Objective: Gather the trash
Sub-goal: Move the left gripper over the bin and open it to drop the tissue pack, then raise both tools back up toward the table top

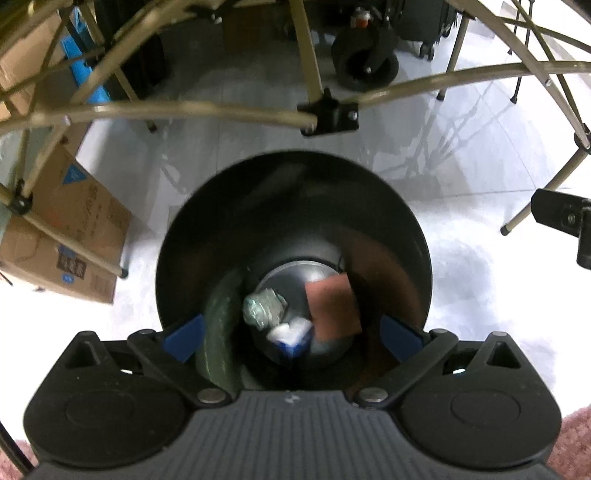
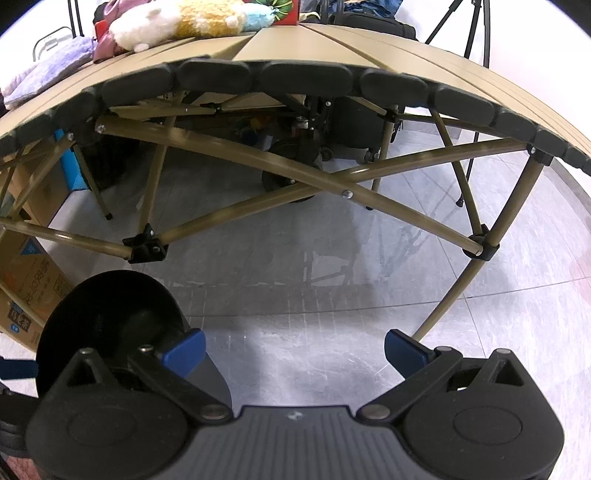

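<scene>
In the left wrist view a round black trash bin [image 1: 288,192] stands on the floor right under my left gripper [image 1: 291,338]. The gripper is open and empty above the bin's mouth. Inside the bin lie a brown square piece [image 1: 332,308], a crumpled silvery-green wrapper [image 1: 264,308] and a white and blue scrap [image 1: 291,332]. In the right wrist view the same bin [image 2: 103,306] shows at the lower left. My right gripper [image 2: 293,350] is open and empty over bare floor to the bin's right.
A folding tan table [image 2: 332,44] stands ahead, its crossed legs [image 2: 347,194] close over the bin. Plush toys [image 2: 177,22] and cloths lie on top. Cardboard boxes [image 1: 74,236] stand at left. A black wheeled cart [image 1: 364,66] sits behind.
</scene>
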The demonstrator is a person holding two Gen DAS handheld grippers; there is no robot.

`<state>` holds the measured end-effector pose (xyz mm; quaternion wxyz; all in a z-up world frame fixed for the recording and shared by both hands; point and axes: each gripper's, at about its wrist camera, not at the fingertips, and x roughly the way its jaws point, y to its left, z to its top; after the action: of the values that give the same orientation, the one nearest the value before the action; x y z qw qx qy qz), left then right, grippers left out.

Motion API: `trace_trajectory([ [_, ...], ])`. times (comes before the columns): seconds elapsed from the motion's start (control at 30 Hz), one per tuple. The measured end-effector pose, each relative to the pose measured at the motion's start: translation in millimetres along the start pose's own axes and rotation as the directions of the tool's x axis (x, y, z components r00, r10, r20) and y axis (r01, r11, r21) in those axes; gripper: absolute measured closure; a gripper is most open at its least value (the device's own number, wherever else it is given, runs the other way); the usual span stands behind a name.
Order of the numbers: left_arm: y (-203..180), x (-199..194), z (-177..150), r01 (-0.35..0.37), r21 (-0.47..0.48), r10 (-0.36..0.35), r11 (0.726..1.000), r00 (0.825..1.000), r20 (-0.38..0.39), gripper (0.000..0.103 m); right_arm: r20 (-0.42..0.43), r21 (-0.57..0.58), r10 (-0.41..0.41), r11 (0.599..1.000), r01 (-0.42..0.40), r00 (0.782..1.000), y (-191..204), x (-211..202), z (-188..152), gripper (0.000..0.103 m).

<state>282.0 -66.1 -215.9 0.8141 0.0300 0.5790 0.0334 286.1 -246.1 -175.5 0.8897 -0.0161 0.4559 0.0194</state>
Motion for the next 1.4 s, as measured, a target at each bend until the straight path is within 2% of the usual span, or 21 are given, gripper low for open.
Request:
trace_trajectory([
  [0.4, 2, 3, -2, -0.001, 0.001, 0.001, 1.000, 0.999, -0.050, 0.000, -0.009, -0.014, -0.002, 1.000, 0.002, 1.000, 5, 3, -1, 0.000],
  [0.97, 3, -7, -7, 0.023, 0.012, -0.022, 1.000, 0.997, -0.073, 0.000, -0.008, -0.040, 0.007, 0.999, -0.007, 1.000, 12, 0, -2, 0.000],
  [1.27, 11, -31, -18, 0.047, 0.025, -0.046, 0.999, 0.999, -0.019, 0.000, 0.023, -0.078, 0.029, 0.997, -0.027, 0.999, 26, -27, -1, 0.000],
  [1.4, 18, -41, -19, 0.043, 0.011, -0.043, 0.999, 0.999, 0.016, 0.000, 0.070, -0.108, 0.056, 0.993, -0.049, 0.996, 34, -51, 1, 0.000],
])
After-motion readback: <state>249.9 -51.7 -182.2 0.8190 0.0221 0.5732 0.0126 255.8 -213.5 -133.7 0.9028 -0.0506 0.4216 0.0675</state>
